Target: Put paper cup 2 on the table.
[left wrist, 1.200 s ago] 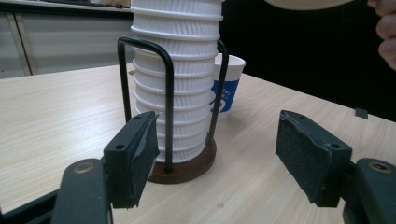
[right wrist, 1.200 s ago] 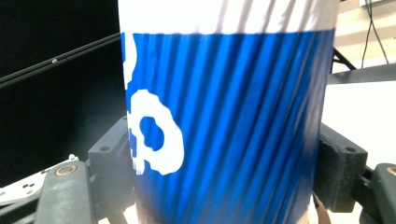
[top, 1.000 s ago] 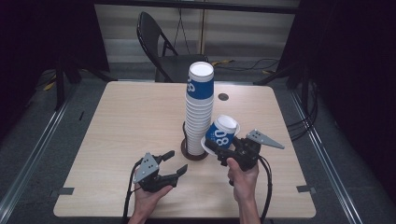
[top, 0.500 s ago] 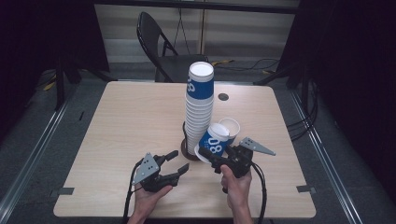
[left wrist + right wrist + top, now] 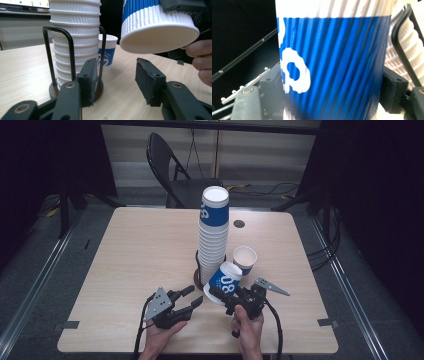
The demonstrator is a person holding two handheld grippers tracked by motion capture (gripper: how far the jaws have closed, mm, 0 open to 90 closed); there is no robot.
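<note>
cup [image 5: 225, 281] tilted in right gripper [image 5: 227, 298], its mouth facing the left gripper [image 5: 191, 299].

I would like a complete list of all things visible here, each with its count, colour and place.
Held cup: one, blue and white, tilted above the table in front of the stack, clamped in the right tool.
Cup stack: one tall stack, white ribbed with a blue top cup, upside down in the holder at mid table.
Holder: one, black wire on a dark round base, around the stack.
Standing cup: one, blue and white, upright, right of the stack.
Table: one, light wood.
Chair: one, black, behind the table.
Left tool: one, black, near front edge; jaws have just been closing, nothing between them.
Right tool: one, black, shut on the held cup.
</note>
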